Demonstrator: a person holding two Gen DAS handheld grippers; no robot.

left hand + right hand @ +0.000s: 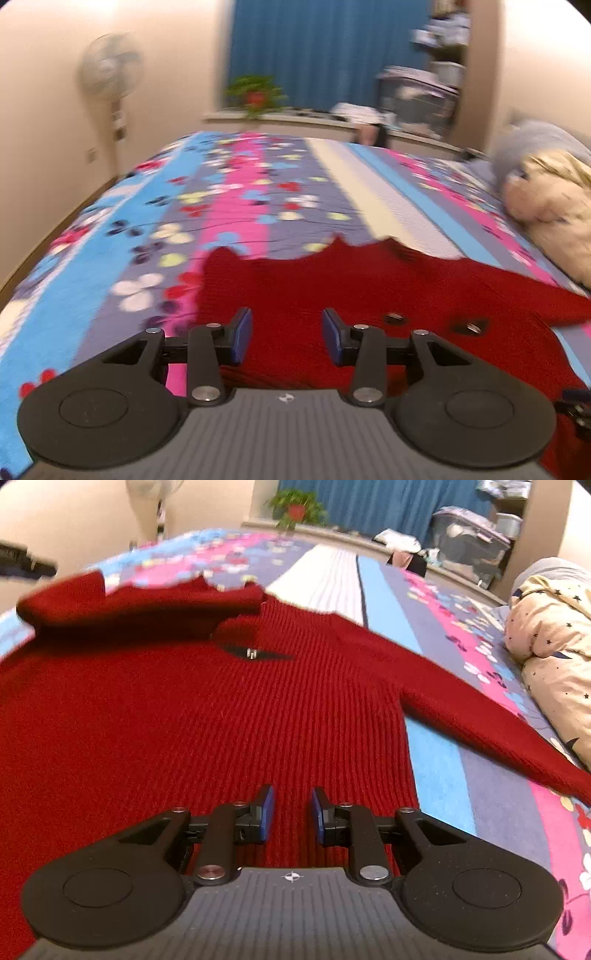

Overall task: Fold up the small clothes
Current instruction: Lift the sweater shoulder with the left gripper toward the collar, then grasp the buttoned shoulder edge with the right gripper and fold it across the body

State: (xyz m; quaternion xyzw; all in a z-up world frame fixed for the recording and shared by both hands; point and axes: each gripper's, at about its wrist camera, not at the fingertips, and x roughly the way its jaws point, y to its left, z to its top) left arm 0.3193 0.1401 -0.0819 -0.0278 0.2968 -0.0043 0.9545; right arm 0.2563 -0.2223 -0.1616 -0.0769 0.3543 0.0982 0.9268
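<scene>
A red knit sweater [207,716] is laid flat on the bed [236,192], on a striped sheet w/ flower print. In the right wrist view its body fills the lower left; one sleeve [480,720] is stretched out to the right across the blue and pink stripes. The other sleeve [122,602] is seen folded over the upper chest, beside the collar, somewhat blurred. A small dark tab w/ a metal piece [252,652] is seen at the neck.

The left tool [287,335] is held over the sweater's left edge, jaws moderately apart; nothing is gripped betw. the blue pads, only red knit seen below. The right tool [292,814] is held over the lower body of the sweater, jaws narrow but w/ a gap; whether the pads touch the knit can't be told, no fabric is seen pinched.

Containers: a large clear-grey storage bin w/ lid [469,542] is seen by the far wall, approx. beside the blue curtain [325,51]; contents can't be made out. A potted plant w/ a red flower [295,509] is set on the ledge. A bundled quilt [554,646] lies at the bed's right side. A standing fan [110,74] is by the left wall.
</scene>
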